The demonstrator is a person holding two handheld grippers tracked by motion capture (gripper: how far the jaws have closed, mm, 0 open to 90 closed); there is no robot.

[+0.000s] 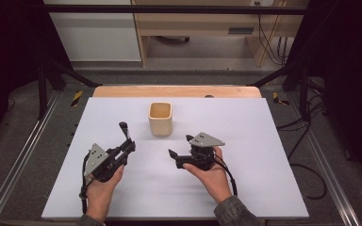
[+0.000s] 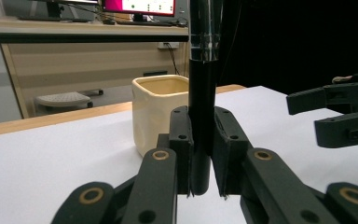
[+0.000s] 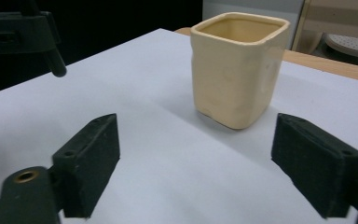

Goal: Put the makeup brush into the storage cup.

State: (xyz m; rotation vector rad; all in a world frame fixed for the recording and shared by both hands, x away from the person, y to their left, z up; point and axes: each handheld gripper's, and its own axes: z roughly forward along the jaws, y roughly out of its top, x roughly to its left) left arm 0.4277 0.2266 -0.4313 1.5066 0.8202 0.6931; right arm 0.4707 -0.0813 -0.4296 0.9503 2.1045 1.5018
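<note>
Item: black brush handle (image 2: 202, 116), slim, round, smooth and dark, with a glossy silver-banded ferrule higher up; stood upright, clamped between the closed jaws of the left gripper (image 1: 128, 146), its lower end protruding just below the pads.

Item: cream ceramic cup (image 3: 237, 65), square-sided with rounded corners, glazed, open-topped; stood upright on the white table (image 1: 245, 188), ahead of both grippers and between them.

Item: right gripper (image 1: 181, 147), jaws spread wide, nothing between them; cup lay beyond its pads (image 3: 92, 158), apart.
</note>
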